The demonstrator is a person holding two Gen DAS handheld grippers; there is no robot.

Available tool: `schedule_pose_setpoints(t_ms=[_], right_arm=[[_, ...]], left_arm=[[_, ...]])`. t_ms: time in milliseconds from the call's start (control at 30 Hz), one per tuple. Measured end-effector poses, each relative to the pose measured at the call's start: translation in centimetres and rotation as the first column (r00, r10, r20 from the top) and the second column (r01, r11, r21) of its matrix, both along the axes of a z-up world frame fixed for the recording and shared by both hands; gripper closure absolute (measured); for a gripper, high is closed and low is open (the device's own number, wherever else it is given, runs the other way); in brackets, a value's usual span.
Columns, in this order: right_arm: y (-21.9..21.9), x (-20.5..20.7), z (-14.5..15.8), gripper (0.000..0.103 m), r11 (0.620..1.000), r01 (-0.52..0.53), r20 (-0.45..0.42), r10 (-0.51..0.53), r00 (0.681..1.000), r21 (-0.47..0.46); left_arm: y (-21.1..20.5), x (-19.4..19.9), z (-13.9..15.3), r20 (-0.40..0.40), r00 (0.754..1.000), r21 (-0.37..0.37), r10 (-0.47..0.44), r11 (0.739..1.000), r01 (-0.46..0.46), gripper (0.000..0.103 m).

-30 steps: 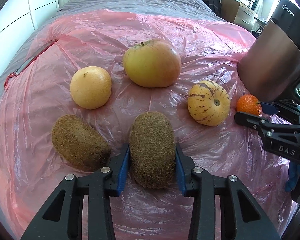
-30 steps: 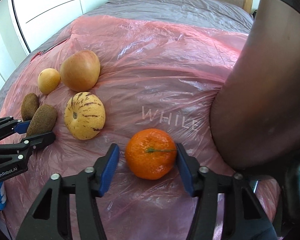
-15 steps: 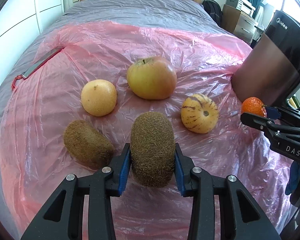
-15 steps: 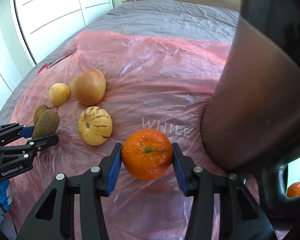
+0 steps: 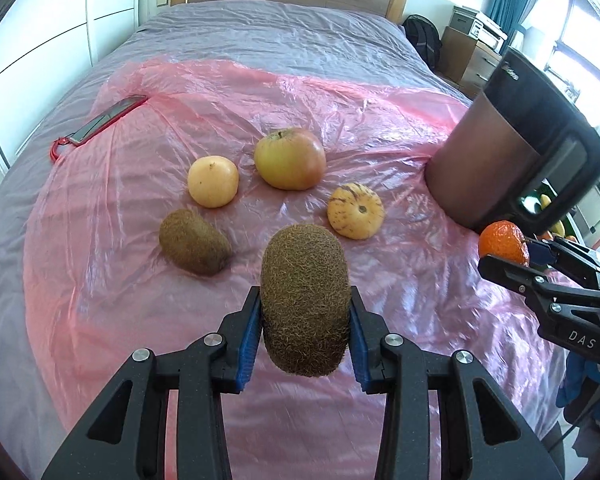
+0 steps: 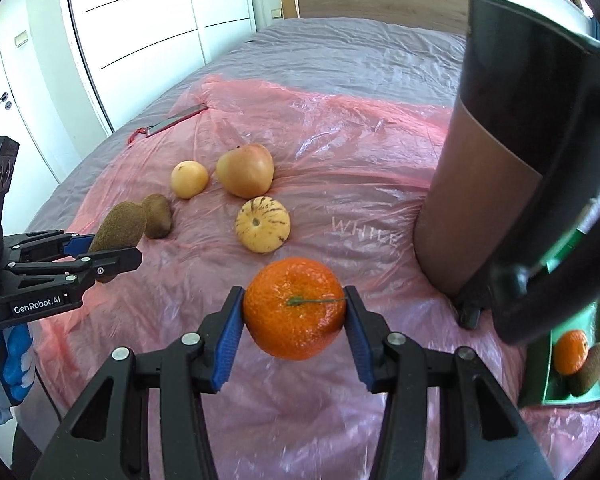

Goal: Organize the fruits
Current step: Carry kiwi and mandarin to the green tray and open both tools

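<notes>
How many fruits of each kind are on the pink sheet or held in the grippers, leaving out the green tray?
Kiwi: 2, the held kiwi in the left gripper and the lying kiwi on the pink sheet
Tangerine: 1, the tangerine in the right gripper
Apple: 1
Plain yellow fruit: 1
Striped yellow fruit: 1
Total: 6

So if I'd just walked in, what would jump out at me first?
Probably the two clamps, each holding a fruit above the pink plastic sheet: the left gripper grips a fuzzy kiwi and the right gripper a bright tangerine. Behind them lie a big apple and a striped yellow melon.
</notes>
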State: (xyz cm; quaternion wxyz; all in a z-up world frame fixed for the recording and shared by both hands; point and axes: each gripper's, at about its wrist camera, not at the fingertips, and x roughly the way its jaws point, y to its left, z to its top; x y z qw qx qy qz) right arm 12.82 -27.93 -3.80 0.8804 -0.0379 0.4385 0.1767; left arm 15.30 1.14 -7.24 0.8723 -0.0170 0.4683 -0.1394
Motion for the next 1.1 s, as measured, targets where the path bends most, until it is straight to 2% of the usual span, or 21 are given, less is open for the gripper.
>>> schedule_pose_setpoints(t_ms=[300,600,833,1100], right_arm=[[-3.5,-4.6,2.1,0.029,0.999,0.028,0.020,-0.029,0.999,0.039],[-8.7,-7.6,3.1,0.030,0.994,0.094,0.036,-0.096,0.995,0.052],[-14.4,-9.1,3.0,0.029,0.980,0.188,0.043,-0.191,0.981,0.066],[-21.5,-10.9,2.7,0.029,0.946,0.314,0.054,-0.319,0.946,0.085]], left_arm=[[-2.0,-4.1,2.3,0.012,0.999,-0.030,-0.030,0.999,0.030,0.069],[-6.6,-6.8,4.7,0.035,0.993,-0.058,-0.115,0.991,0.117,0.069],[-12.4,-8.3,5.7,0.040,0.972,-0.048,-0.230,0.972,0.231,0.069],[-19.1,-9.3,5.8,0.021,0.936,-0.031,-0.350,0.936,0.351,0.069]])
